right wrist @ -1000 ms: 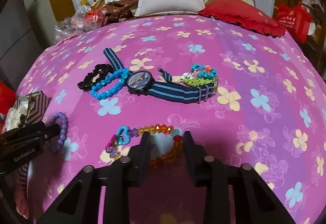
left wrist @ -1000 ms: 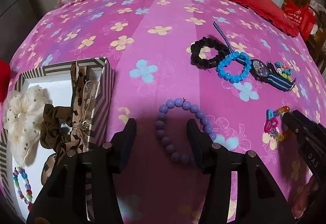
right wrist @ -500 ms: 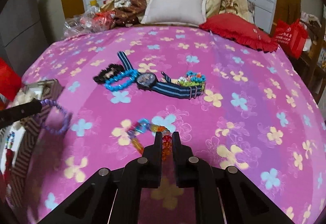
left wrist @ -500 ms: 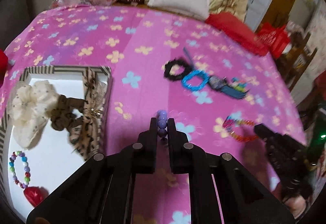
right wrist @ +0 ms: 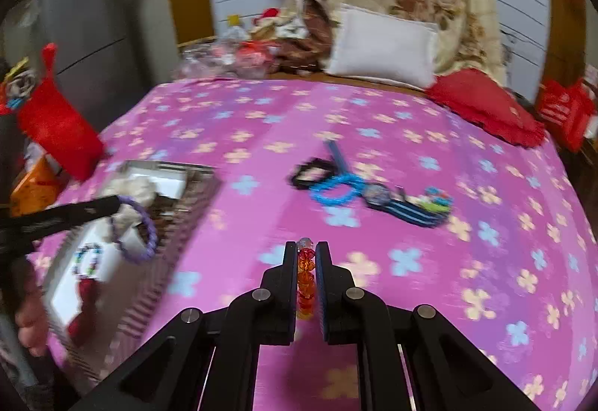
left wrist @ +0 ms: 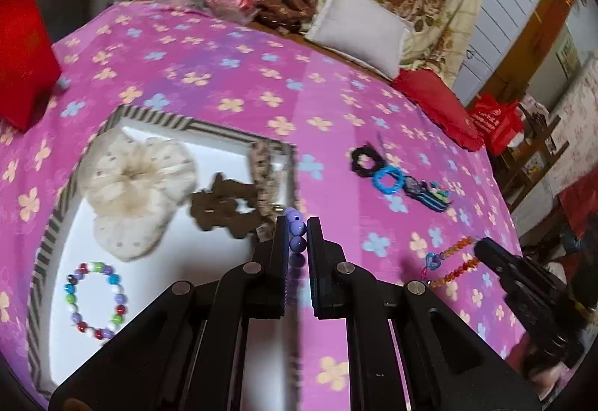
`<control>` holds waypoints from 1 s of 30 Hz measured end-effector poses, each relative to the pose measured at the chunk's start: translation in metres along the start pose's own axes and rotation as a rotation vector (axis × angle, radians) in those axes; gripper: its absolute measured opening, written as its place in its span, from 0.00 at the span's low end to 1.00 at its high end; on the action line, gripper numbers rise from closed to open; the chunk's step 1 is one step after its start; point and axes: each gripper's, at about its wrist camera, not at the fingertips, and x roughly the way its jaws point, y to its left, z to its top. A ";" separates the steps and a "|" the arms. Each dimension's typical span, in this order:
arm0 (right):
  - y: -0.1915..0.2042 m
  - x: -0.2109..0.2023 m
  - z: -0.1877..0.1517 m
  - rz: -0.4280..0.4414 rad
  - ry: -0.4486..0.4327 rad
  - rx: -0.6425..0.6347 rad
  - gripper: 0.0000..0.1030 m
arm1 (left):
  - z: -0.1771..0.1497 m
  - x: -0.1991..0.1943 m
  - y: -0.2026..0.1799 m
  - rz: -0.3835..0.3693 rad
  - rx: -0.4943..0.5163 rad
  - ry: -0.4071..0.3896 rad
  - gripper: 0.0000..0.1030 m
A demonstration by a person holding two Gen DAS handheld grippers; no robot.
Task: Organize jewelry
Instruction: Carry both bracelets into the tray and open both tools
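1. At the far left the striped box (left wrist: 164, 121) lies open on the pink flowered bedspread (left wrist: 224, 74), its white floor holding a cream scrunchie (left wrist: 130, 183), a brown scrunchie (left wrist: 224, 205), a leopard-print bow (left wrist: 263, 168) leaning at the right wall, and a multicoloured bead bracelet (left wrist: 95, 300) lying flat near the front.
2. The left gripper (left wrist: 298, 224) is clenched on the purple bead bracelet (left wrist: 297, 231): round, matte lilac beads, pinched between the pads at the box's right wall. From the right wrist camera its loop (right wrist: 140, 228) hangs down from the fingertips over the box (long axis roughly vertical).
3. Mid-bed, well apart from the box, lie a black scrunchie (left wrist: 364, 160), a blue bead bracelet (left wrist: 388, 181) touching it, and a striped-strap watch (left wrist: 426, 196), in a row slanting right.
4. The right gripper (right wrist: 306, 248) is clamped on the orange bead bracelet (right wrist: 305, 280): clear amber and red faceted beads, run lengthwise along the fingers. From the left camera it trails leftward off the tip (left wrist: 450, 259), blue charm at the far end.
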 end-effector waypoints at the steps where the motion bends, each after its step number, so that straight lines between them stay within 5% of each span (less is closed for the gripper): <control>1: 0.009 -0.001 0.002 0.015 0.002 -0.009 0.08 | 0.000 0.000 0.006 -0.001 -0.011 0.003 0.07; 7: 0.063 -0.002 0.014 0.114 0.022 -0.049 0.08 | -0.003 0.012 0.041 0.075 -0.028 0.043 0.07; 14: 0.122 0.023 0.016 0.237 0.100 -0.066 0.08 | -0.011 0.036 0.093 0.128 -0.148 0.187 0.07; 22: 0.168 0.066 0.001 0.392 0.239 -0.042 0.08 | -0.008 0.025 0.110 0.162 -0.178 0.140 0.07; 30: 0.172 0.084 -0.022 0.284 0.292 -0.106 0.08 | -0.002 0.023 0.102 0.108 -0.152 0.124 0.11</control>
